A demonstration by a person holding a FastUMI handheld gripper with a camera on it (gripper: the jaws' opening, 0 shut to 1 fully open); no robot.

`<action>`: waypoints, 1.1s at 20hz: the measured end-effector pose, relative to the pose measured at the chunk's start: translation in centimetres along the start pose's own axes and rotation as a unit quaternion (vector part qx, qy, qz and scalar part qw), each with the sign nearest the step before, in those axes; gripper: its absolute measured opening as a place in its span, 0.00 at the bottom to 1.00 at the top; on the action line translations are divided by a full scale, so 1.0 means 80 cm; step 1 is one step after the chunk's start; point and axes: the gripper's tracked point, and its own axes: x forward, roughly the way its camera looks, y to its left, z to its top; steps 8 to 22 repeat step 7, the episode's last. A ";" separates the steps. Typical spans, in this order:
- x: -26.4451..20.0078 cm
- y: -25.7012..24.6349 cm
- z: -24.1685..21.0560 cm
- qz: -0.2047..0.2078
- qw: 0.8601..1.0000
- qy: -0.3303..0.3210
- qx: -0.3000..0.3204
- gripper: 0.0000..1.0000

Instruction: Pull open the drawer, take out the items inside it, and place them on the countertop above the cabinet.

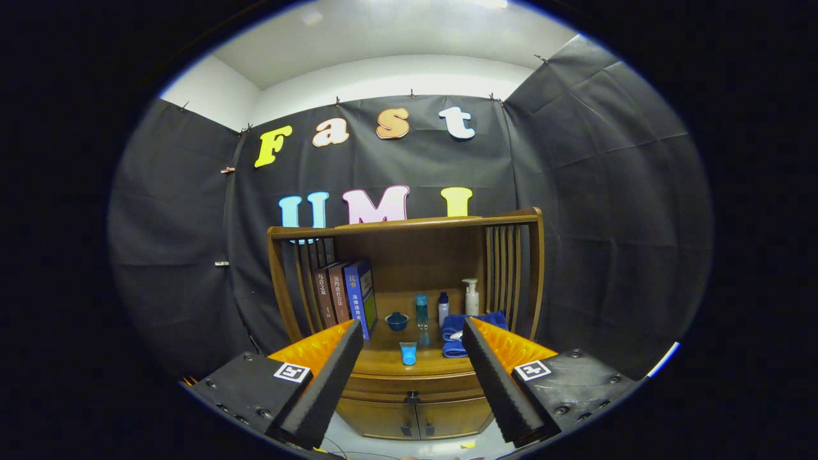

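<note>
Gripper [412, 338] up front, jaws spread wide, grasping nothing. Between fingers, ahead: wooden cabinet [409, 409], drawer [412, 385] shut, dark knob [413, 397] at middle, two doors below. Countertop [383, 361]: blue tube [408, 352] near front edge, folded blue towel [455, 332] at right. Further back: blue bowl [396, 321], two small bottles [432, 309], white pump bottle [471, 296]. Books [344, 295] upright at left, spine writing too small to read.

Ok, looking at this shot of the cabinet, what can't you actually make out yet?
- Drawer contents, gripper view: the drawer is closed, its front hides anything inside.
- Folded blue towel: partly covered by a finger of the open claw.
- Cabinet sides: hidden behind both fingers.
- Drawer knob: too small to tell its shape.
</note>
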 end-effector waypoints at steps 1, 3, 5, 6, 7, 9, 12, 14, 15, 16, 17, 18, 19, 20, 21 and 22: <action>-0.001 0.000 -0.001 0.000 1.000 0.001 0.001 1.00; -0.001 -0.002 -0.001 0.000 1.000 0.000 0.002 1.00; -0.001 -0.002 -0.005 0.000 1.000 0.002 0.001 1.00; -0.002 -0.002 -0.006 0.001 1.000 0.003 0.002 1.00; -0.003 -0.002 -0.008 0.001 1.000 0.005 0.002 1.00; -0.003 -0.002 -0.008 0.001 1.000 0.005 0.002 1.00; -0.003 -0.002 -0.008 0.001 1.000 0.005 0.002 1.00; -0.003 -0.002 -0.008 0.001 1.000 0.005 0.002 1.00; -0.003 -0.002 -0.008 0.001 1.000 0.005 0.002 1.00; -0.003 -0.002 -0.008 0.001 1.000 0.005 0.002 1.00; -0.003 -0.002 -0.008 0.001 1.000 0.005 0.002 1.00; -0.003 -0.002 -0.008 0.001 1.000 0.005 0.002 1.00; -0.003 -0.002 -0.008 0.001 1.000 0.005 0.002 1.00; -0.003 -0.002 -0.008 0.001 1.000 0.005 0.002 1.00; -0.003 -0.002 -0.008 0.001 1.000 0.005 0.002 1.00; -0.003 -0.002 -0.008 0.001 1.000 0.005 0.002 1.00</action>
